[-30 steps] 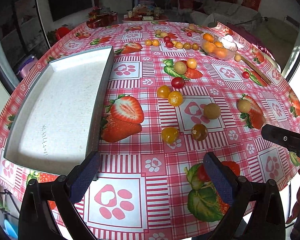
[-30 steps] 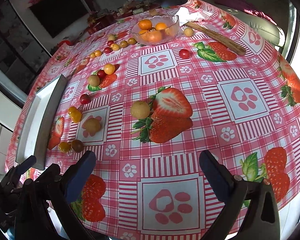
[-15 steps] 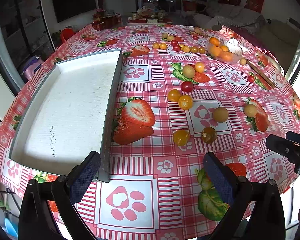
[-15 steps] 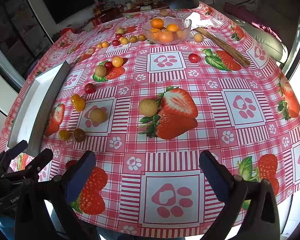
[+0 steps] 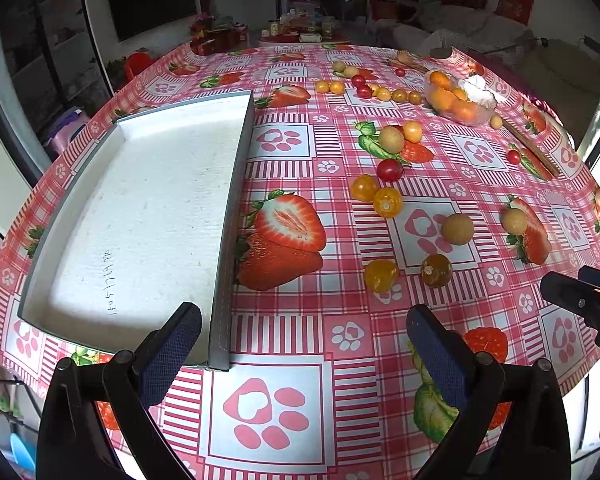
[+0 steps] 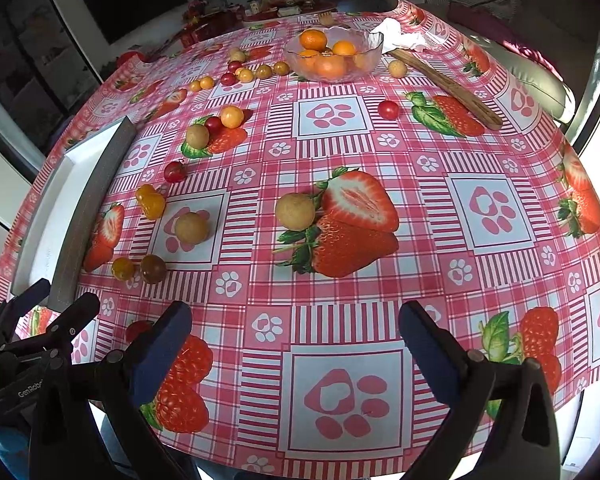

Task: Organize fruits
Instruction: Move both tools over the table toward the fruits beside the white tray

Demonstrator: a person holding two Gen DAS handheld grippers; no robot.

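On the left of the round desk point(image 5: 284, 360), which is covered by a red-and-white checked cloth printed with strawberries and paw marks, a shallow rectangular grey-walled tray with a white foam-like floor point(image 5: 140, 216) is seen lying flat, with nothing in it. The left hand-held gripper point(image 5: 300, 354) is held low over the near edge of the desk with its two blue-padded fingers spread wide and nothing between them; its left pad overlaps the tray's near right corner in the left wrist view.

To the right of the tray's long wall, small fruits are scattered loose on the cloth: a yellow cherry tomato point(image 5: 381, 275) and a dark brownish one point(image 5: 436, 270) lie side by side nearest the left gripper, with a tan round fruit point(image 5: 457, 229) beyond them, two orange-yellow tomatoes touching each other point(image 5: 376, 196) and a red cherry tomato point(image 5: 389, 169) further back. No object stands between these fruits and the tray.

Further right, a second tan round fruit point(image 6: 295, 211) is seen beside a printed strawberry. At the far side a clear glass bowl holding oranges point(image 6: 332, 54) is set, with a crumpled white tissue point(image 6: 400, 38) at its rim and a long wooden stick point(image 6: 446, 86) lying just beside it. The right hand-held gripper point(image 6: 294, 344) is likewise spread, empty, above the near edge.
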